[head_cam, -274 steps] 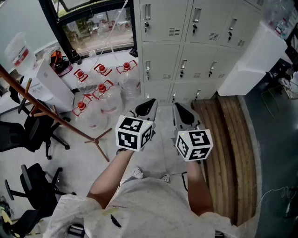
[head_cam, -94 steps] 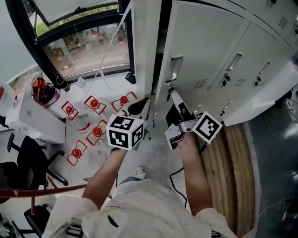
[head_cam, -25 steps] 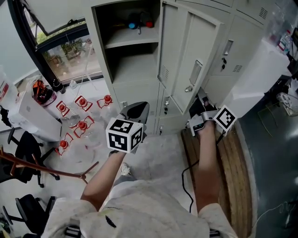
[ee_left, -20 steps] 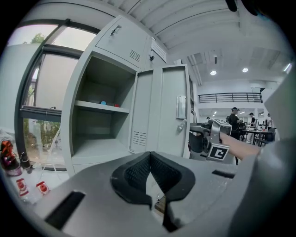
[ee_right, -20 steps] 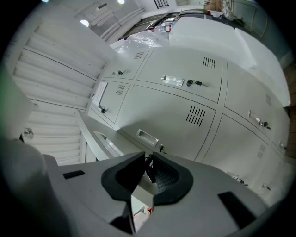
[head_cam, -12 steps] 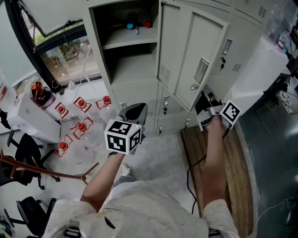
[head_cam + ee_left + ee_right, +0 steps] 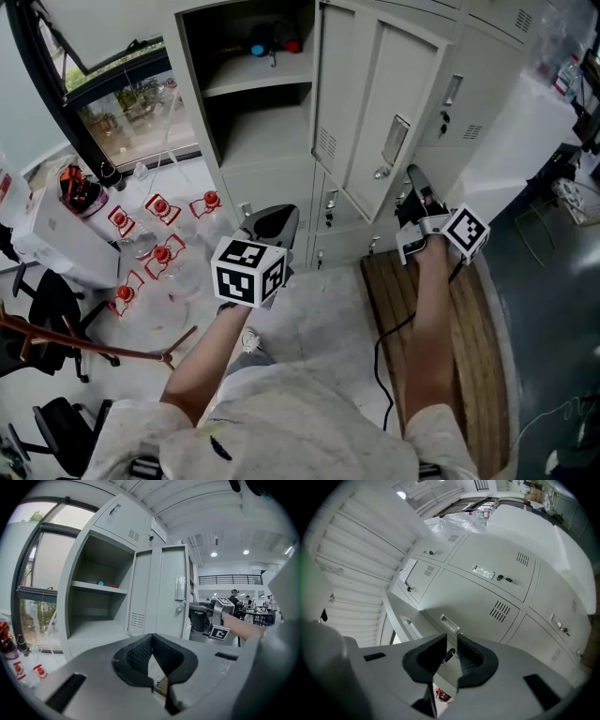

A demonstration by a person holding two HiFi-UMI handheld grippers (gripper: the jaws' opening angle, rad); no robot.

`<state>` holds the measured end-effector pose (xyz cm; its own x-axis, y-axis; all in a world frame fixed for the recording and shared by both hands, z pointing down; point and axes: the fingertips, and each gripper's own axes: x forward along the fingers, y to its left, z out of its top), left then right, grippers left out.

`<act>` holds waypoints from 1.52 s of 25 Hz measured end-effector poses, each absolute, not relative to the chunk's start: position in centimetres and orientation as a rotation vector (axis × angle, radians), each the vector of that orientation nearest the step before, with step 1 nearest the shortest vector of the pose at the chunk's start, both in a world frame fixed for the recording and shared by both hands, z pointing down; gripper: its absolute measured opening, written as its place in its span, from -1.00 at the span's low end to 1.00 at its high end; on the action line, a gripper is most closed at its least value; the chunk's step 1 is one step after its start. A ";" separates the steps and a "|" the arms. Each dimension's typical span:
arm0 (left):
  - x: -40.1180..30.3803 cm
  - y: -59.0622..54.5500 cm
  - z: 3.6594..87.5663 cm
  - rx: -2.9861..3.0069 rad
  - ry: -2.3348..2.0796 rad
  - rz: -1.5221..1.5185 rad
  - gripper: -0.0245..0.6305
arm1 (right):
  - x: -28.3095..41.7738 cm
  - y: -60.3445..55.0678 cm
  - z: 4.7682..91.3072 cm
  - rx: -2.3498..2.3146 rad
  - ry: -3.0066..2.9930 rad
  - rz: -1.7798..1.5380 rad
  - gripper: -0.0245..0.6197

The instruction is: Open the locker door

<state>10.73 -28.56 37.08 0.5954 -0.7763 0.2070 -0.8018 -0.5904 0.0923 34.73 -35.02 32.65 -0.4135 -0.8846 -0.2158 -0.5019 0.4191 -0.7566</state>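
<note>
Several red-capped bottles sit on the floor at the left of the head view, and right of them your left gripper, its cube showing black-and-white square markers, has its fingers together on nothing. At upper centre the locker door stands wide open, just right of the bared shelf. Further right, your right gripper sits just beside the door's lock, its fingers slightly apart and gripping nothing.
</note>
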 end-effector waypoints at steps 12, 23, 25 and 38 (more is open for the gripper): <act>12.4 -26.7 37.4 2.662 -1.264 0.234 -0.91 | 32.9 -29.8 31.3 -1.349 2.151 -0.622 -0.85; 8.4 -25.1 37.2 2.653 -1.268 0.208 -0.91 | 25.2 -26.5 30.8 -1.507 2.336 -0.410 -0.88; 6.9 -24.9 37.1 2.646 -1.280 0.197 -0.91 | 22.9 -26.1 30.8 -1.523 2.379 -0.380 -0.89; -0.7 -23.3 36.0 2.633 -1.345 0.168 -0.91 | 10.2 -23.4 31.7 -1.555 2.567 -0.245 -0.91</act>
